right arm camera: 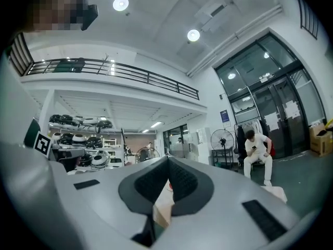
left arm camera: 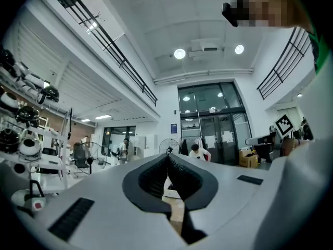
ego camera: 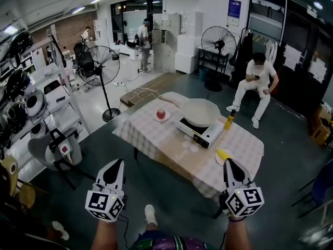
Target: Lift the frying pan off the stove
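A wide white frying pan (ego camera: 201, 112) sits on a white portable stove (ego camera: 199, 132) on the table with a checked cloth (ego camera: 140, 132), its handle pointing left. Both grippers are held well short of the table, near the person's body. My left gripper (ego camera: 118, 162) is shut with nothing in it; in the left gripper view its dark pads meet at the left gripper's tip (left arm camera: 167, 157). My right gripper (ego camera: 228, 162) is shut and empty too, and in the right gripper view the right gripper's tip (right arm camera: 167, 160) has its pads together. Only a sliver of the table shows between the jaws.
On the table are a plate with a red apple (ego camera: 161, 114), a yellow bottle (ego camera: 229, 121) beside the stove and a yellow item on a plate (ego camera: 223, 154). A standing fan (ego camera: 102, 69) and a grey chair (ego camera: 54, 152) are at the left. A person sits (ego camera: 256, 85) beyond the table.
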Tool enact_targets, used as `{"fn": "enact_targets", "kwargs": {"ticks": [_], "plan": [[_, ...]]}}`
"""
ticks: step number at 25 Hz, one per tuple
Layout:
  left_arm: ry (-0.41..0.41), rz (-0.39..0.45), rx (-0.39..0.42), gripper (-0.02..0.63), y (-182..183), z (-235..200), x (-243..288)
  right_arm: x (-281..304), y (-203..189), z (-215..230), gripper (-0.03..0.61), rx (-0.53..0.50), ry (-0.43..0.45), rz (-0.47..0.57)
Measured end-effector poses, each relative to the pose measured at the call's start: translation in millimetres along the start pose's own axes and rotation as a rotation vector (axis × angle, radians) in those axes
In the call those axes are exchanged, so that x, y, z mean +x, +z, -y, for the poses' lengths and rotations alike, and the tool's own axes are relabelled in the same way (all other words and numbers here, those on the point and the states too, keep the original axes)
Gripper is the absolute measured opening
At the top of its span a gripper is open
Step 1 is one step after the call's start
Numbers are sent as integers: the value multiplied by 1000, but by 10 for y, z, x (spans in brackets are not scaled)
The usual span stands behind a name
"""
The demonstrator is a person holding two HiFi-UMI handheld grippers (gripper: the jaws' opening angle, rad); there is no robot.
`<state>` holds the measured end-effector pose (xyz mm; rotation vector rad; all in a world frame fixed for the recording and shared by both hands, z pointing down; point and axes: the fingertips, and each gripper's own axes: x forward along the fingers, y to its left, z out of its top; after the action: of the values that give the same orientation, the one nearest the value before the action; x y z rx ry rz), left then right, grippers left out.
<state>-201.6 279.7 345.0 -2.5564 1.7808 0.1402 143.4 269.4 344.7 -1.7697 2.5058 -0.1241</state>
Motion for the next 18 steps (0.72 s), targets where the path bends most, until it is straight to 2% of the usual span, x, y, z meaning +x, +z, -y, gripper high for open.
{"fn": "enact_targets", "kwargs": {"ticks": [6, 11, 14, 18], "plan": [[19, 5, -2, 23, 23, -785, 672, 1171, 153, -126, 6, -25, 15, 17], [-2, 12, 21, 23, 125, -1480, 1416, 2210, 262, -301, 6, -36, 17, 42], [-36, 1, 45, 23, 149, -1783, 1811, 2691, 285, -353, 6, -19, 13, 43], [-105, -26, 47, 23, -5, -2048, 2217, 3158, 192, -342, 6, -10, -15, 19]]}}
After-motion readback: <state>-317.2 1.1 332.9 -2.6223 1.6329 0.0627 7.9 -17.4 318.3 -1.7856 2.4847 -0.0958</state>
